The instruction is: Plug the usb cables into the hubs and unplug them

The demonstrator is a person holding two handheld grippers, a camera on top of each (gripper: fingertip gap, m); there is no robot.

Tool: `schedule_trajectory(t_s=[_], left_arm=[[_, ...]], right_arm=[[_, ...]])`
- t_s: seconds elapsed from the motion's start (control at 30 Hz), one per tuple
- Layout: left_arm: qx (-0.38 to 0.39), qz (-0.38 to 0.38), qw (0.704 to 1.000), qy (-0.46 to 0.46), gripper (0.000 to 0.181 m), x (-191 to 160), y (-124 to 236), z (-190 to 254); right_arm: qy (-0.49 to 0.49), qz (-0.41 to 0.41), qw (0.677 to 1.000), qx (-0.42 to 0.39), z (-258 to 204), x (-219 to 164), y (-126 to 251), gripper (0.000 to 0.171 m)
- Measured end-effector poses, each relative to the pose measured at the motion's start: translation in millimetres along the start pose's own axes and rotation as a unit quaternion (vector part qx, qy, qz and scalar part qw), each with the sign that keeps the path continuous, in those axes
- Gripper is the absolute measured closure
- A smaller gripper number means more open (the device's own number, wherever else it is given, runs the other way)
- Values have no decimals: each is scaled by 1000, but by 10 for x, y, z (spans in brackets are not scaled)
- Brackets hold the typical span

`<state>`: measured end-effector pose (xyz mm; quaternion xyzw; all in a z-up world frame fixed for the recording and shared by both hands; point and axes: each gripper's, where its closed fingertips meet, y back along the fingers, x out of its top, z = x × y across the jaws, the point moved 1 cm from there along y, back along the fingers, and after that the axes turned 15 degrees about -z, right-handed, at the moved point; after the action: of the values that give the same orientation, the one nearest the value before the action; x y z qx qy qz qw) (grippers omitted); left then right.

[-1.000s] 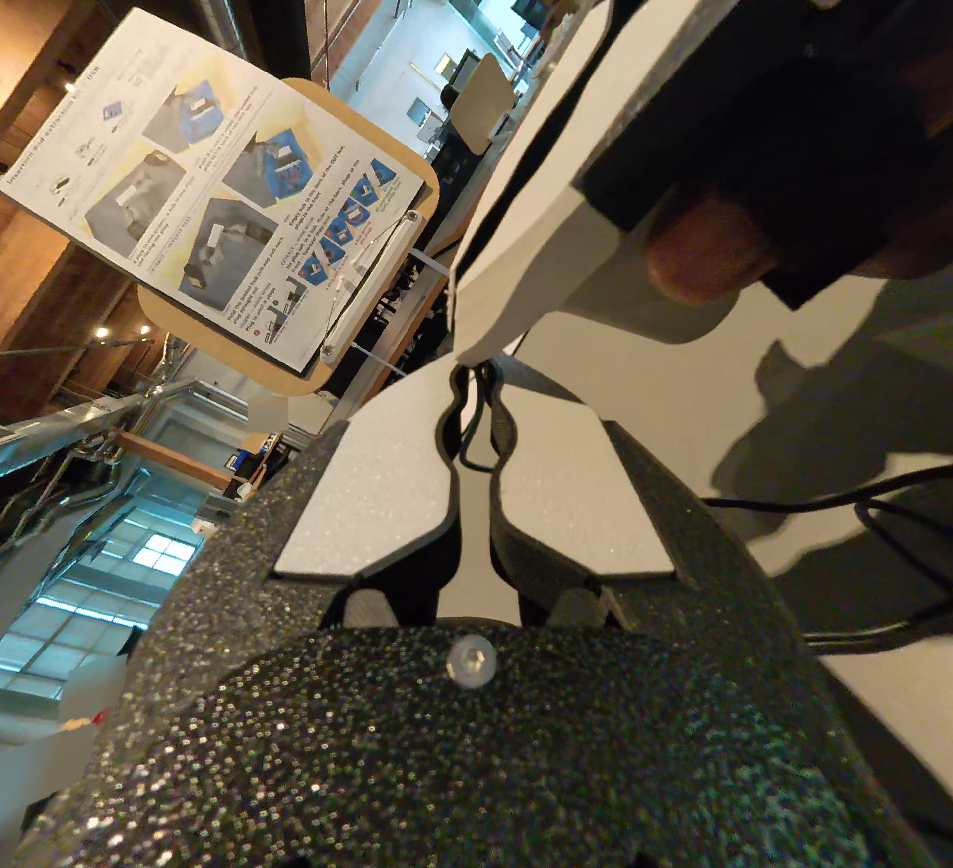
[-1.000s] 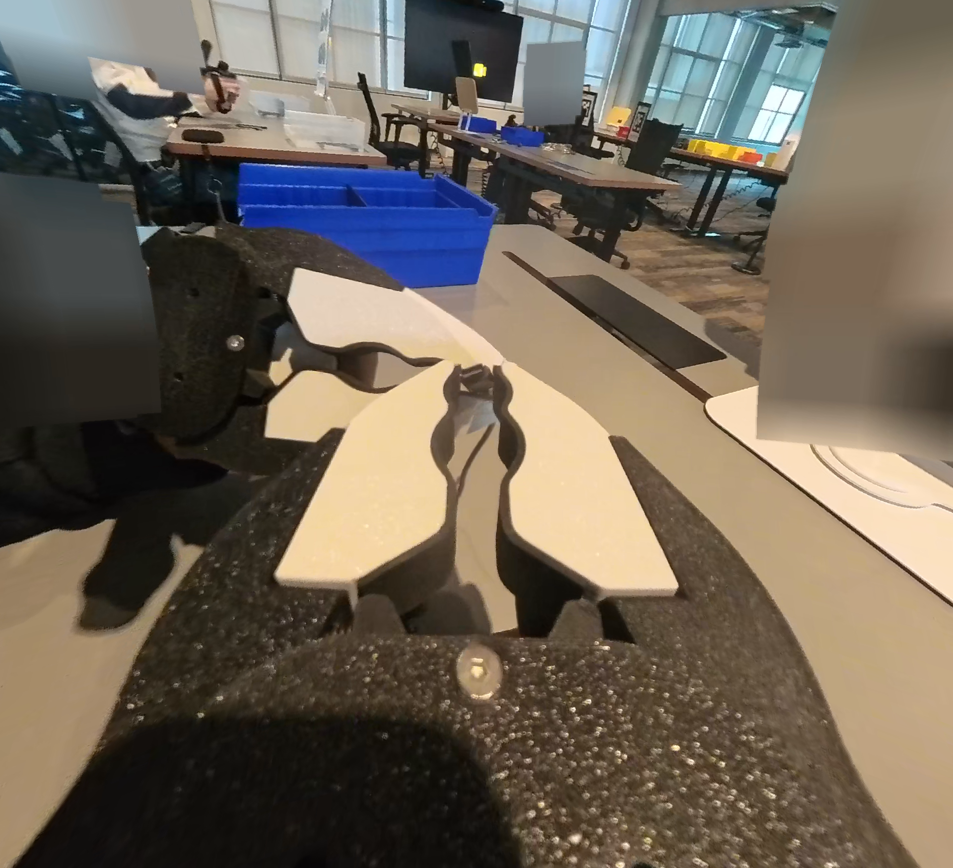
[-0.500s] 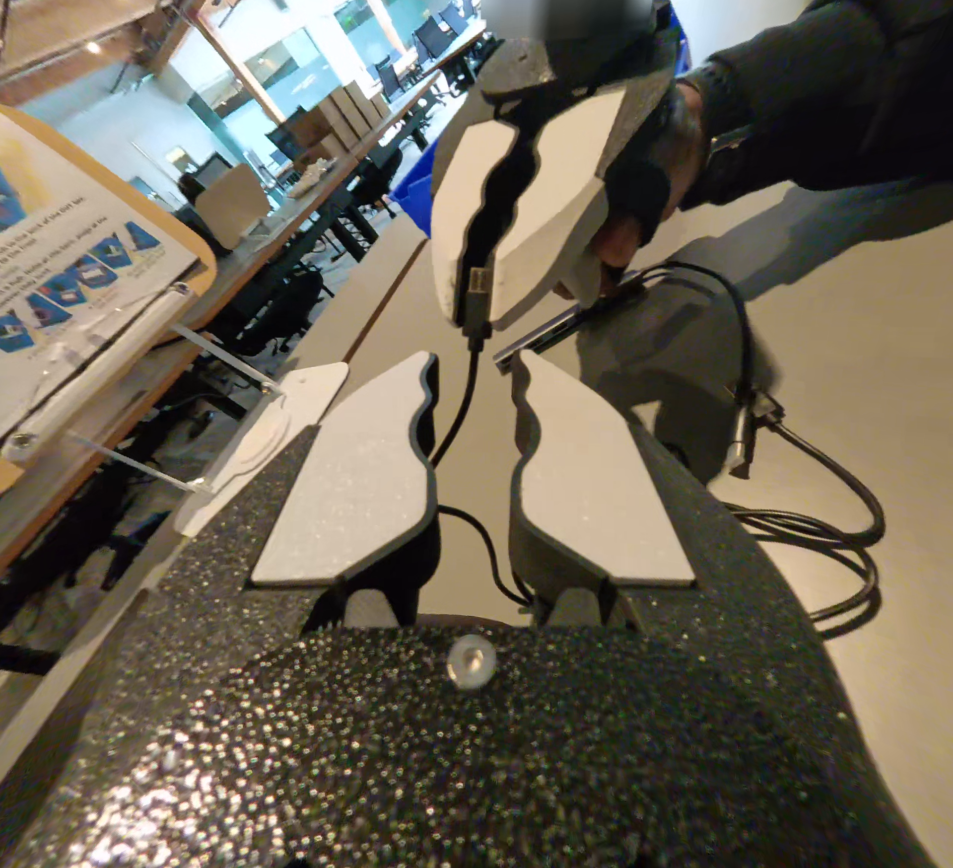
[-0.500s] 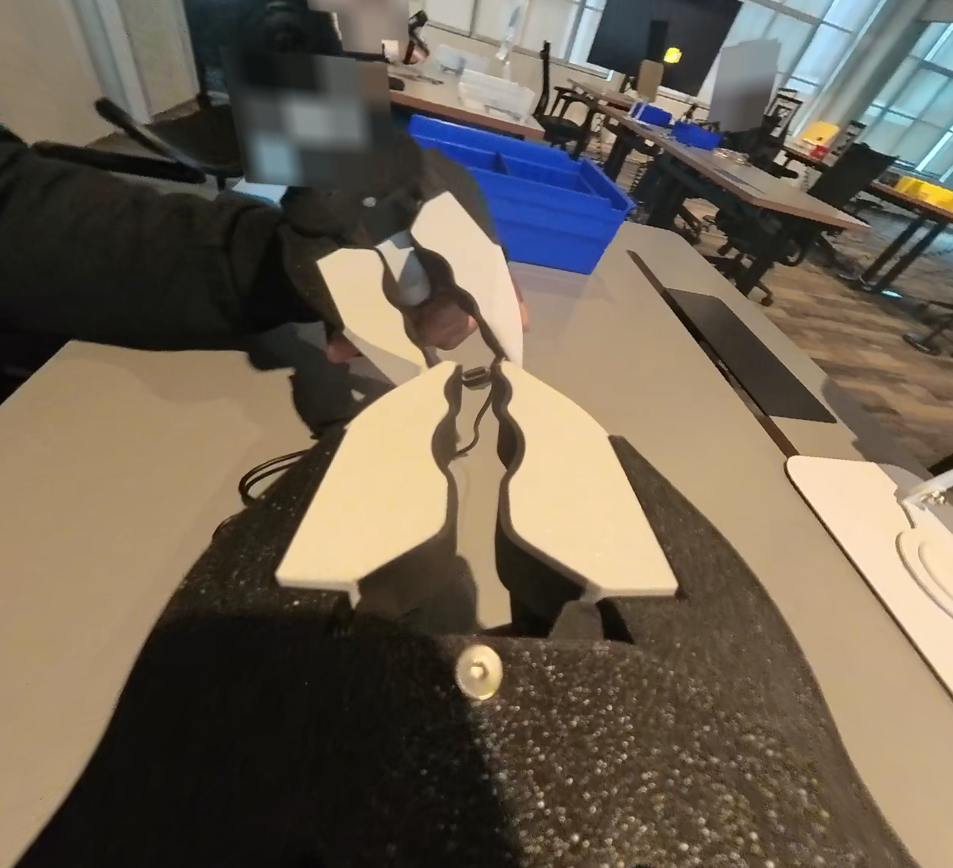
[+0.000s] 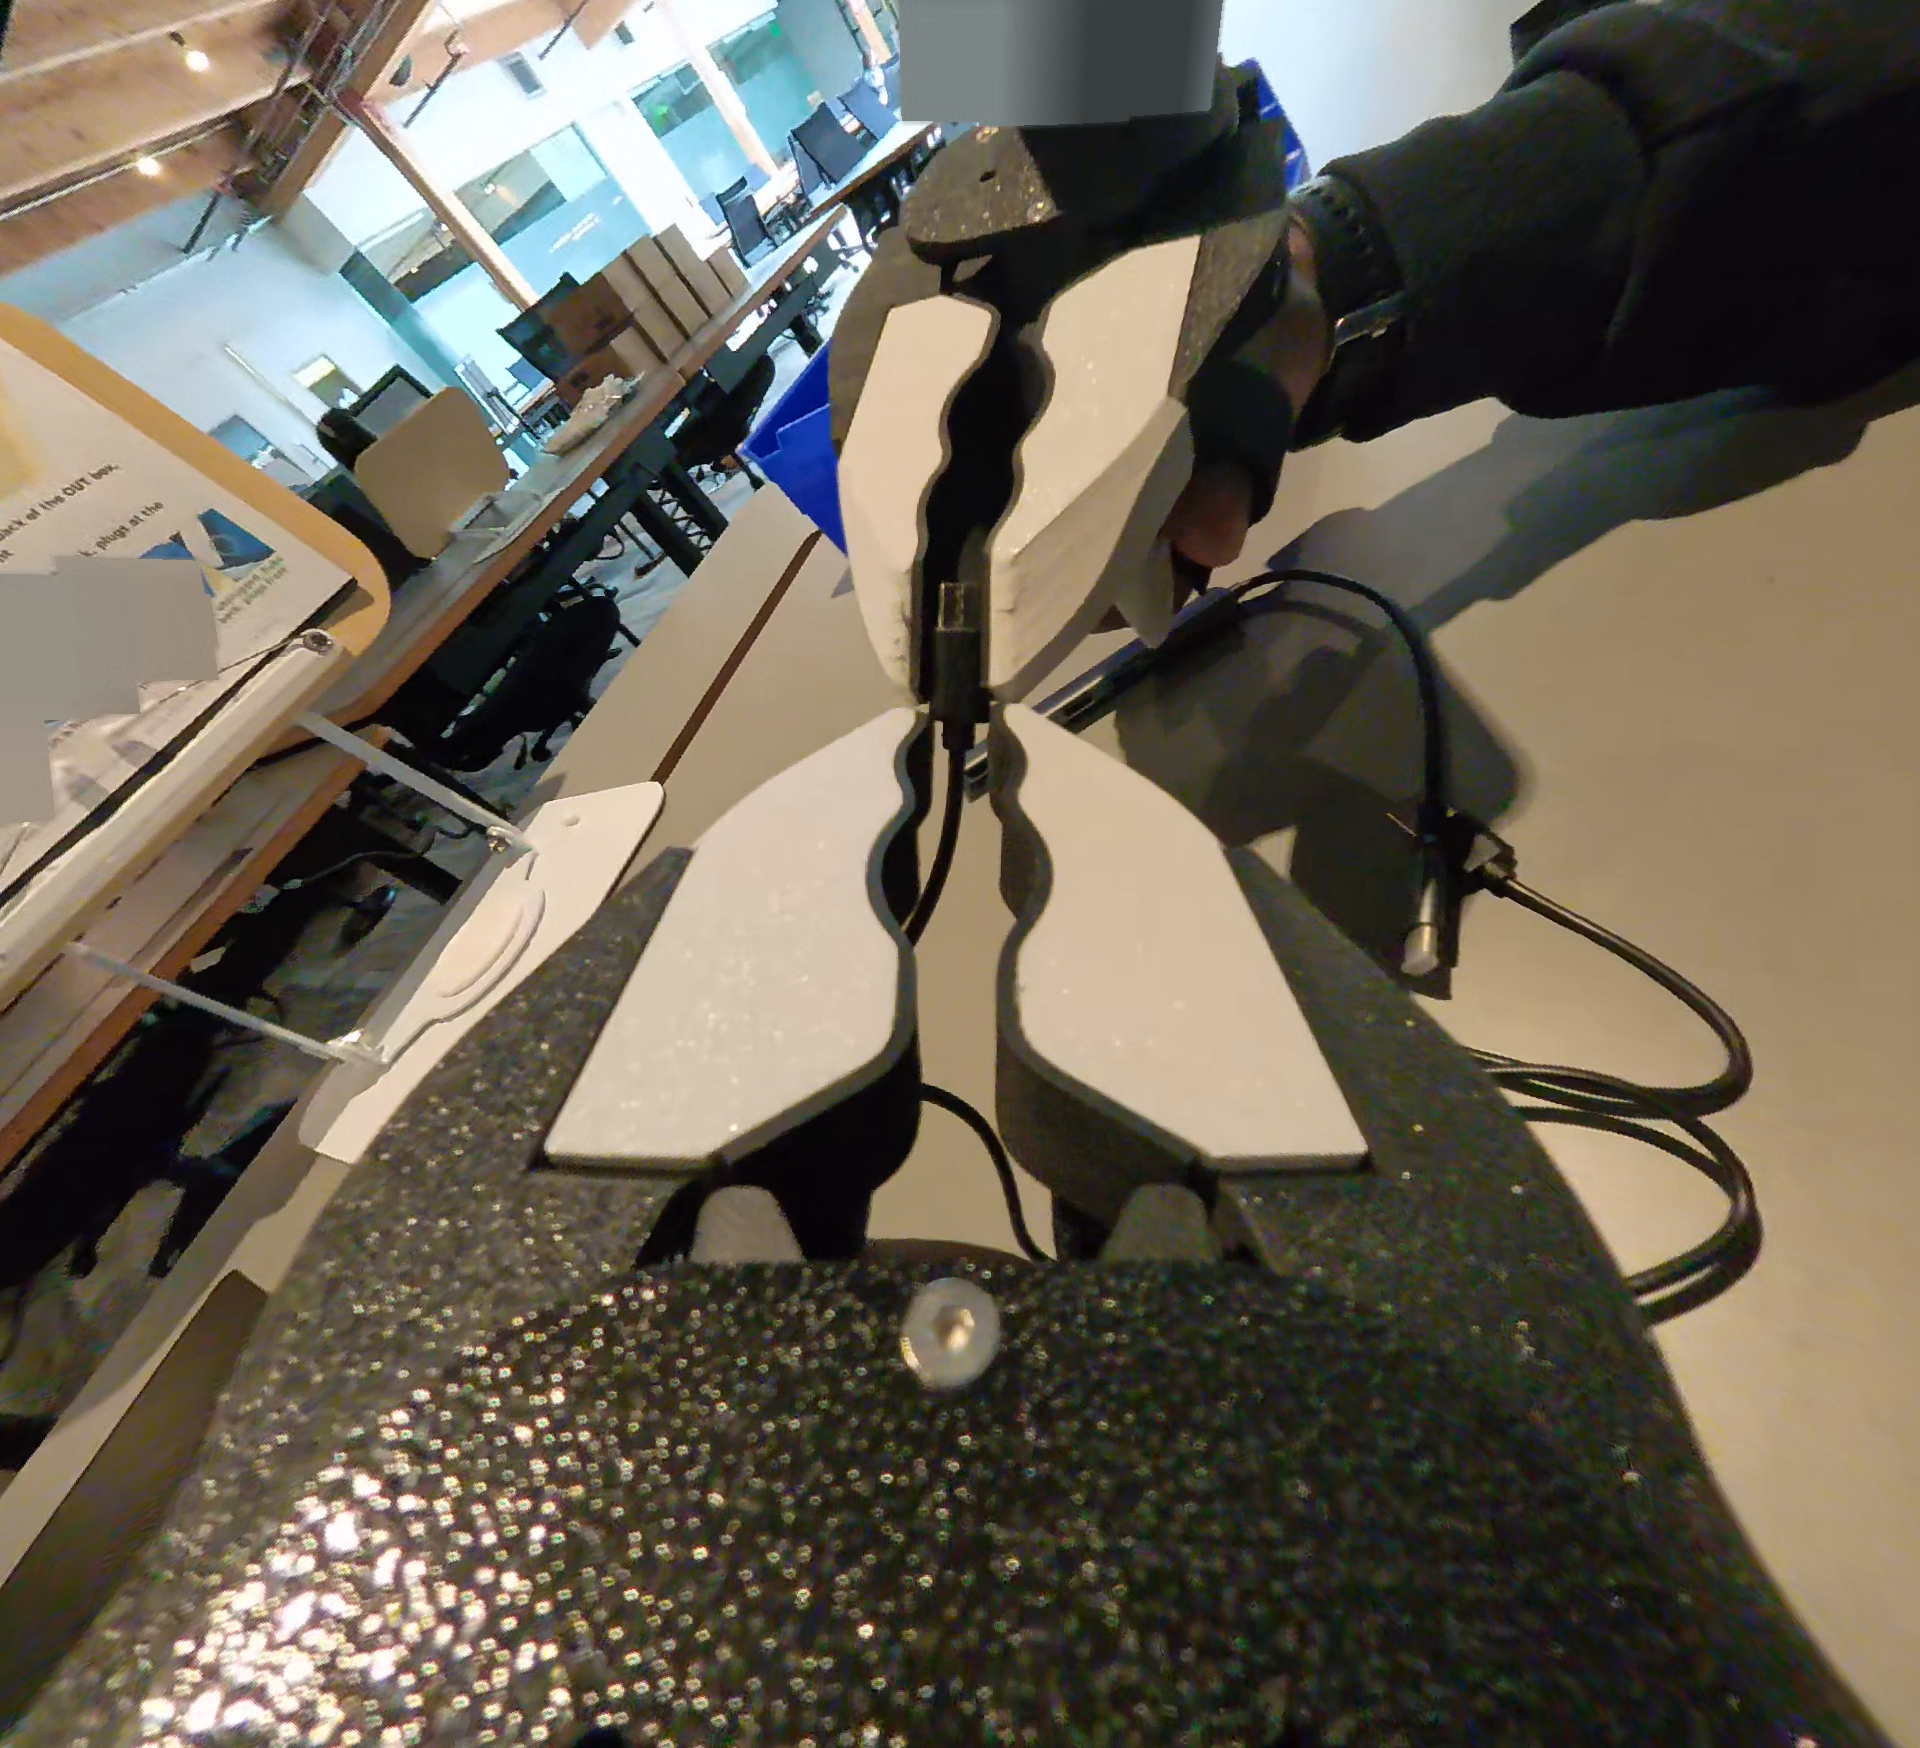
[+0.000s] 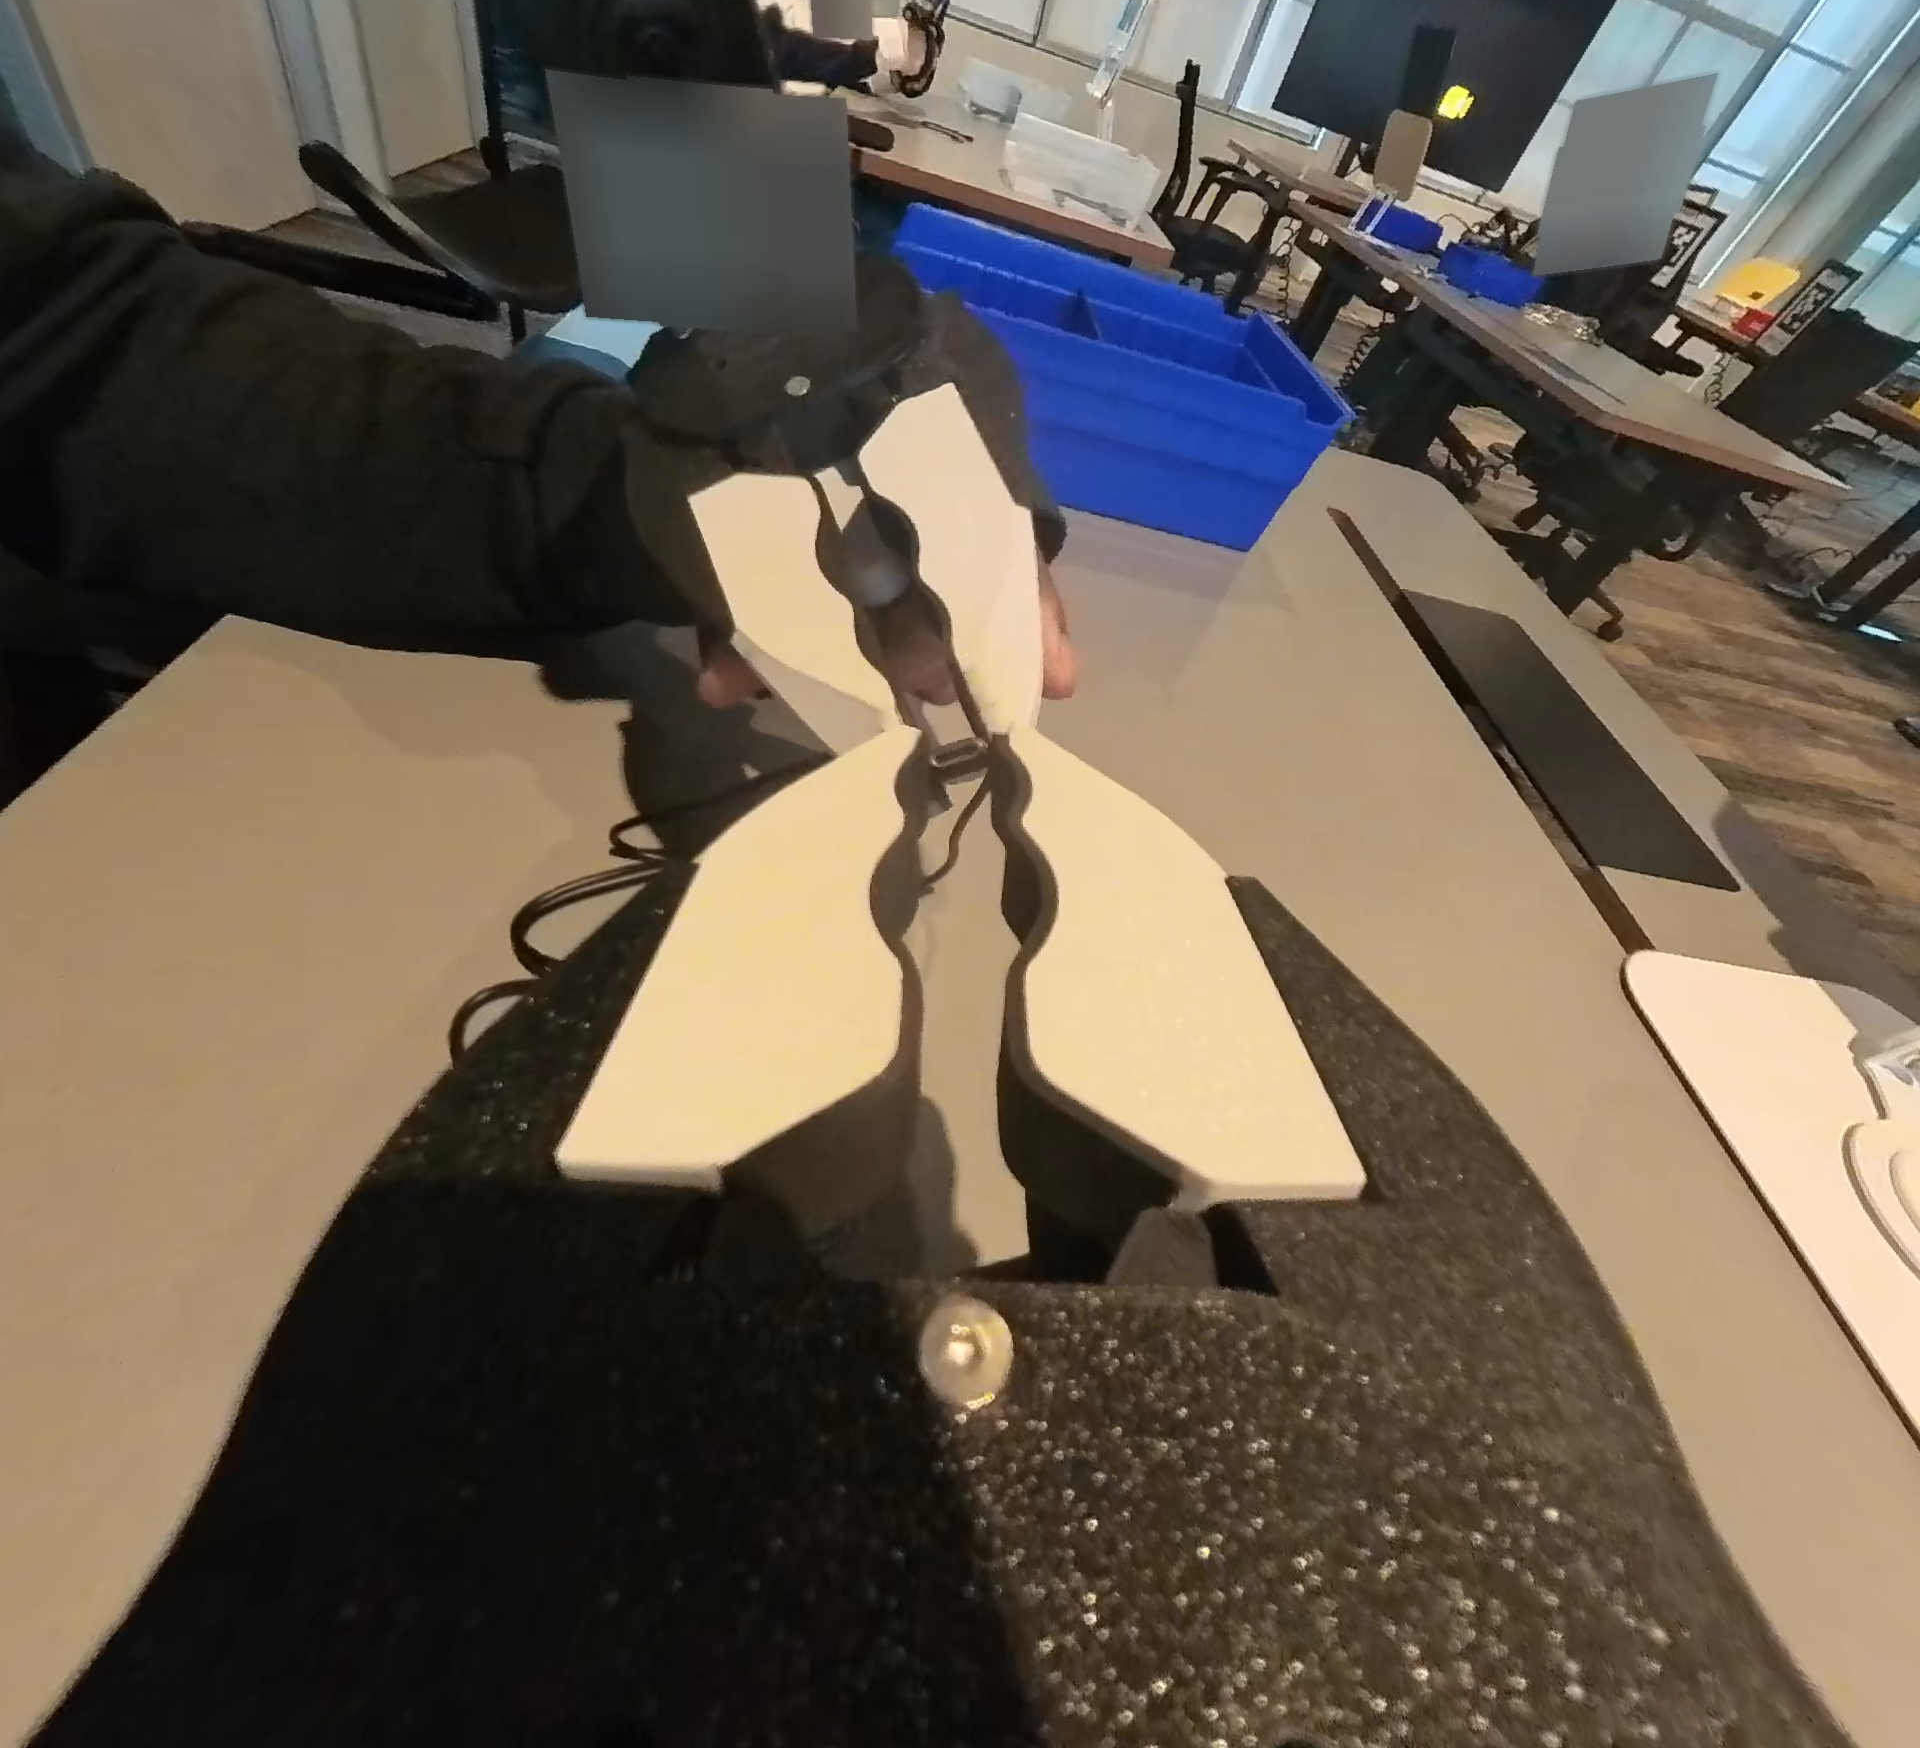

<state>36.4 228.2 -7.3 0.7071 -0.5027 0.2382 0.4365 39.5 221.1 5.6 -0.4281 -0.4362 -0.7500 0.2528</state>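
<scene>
In the left wrist view, our left tool [image 5: 951, 722] has its two white fingers drawn in at the tips around the black USB cable [image 5: 935, 857], which runs back between them toward the body of the tool; whether they actually pinch it we cannot tell. Just ahead, tip to tip, our right tool [image 5: 961, 670] clamps the cable's black plug [image 5: 958, 659]. More cable lies looped on the grey worktop [image 5: 1662, 659] to the right, beside a slim metal hub [image 5: 1429, 909]. A clipboard with an instruction sheet [image 5: 156, 618] stands at left.

In the right wrist view, our right tool [image 6: 956, 748] is closed on the plug [image 6: 961, 753], with the cable [image 6: 956, 836] hanging between its fingers. The left tool [image 6: 940, 711] meets it head-on. A blue bin [image 6: 1164, 431] sits farther back on the worktop [image 6: 260, 815].
</scene>
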Motion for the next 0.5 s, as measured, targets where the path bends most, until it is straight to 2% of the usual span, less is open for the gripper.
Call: schedule_trajectory(t_s=[0.27, 0.4, 0.5], left_arm=[[48, -37, 998, -22, 174, -55, -106, -32], [89, -76, 993, -32, 174, -141, -161, -98], [104, -102, 989, -29, 174, -227, -171, -161]], right_arm=[[-24, -8, 1000, -9, 89, -106, 7, 160], [-30, -29, 999, -27, 141, -184, 40, 148], [-49, -66, 994, -75, 287, -294, 154, 140]])
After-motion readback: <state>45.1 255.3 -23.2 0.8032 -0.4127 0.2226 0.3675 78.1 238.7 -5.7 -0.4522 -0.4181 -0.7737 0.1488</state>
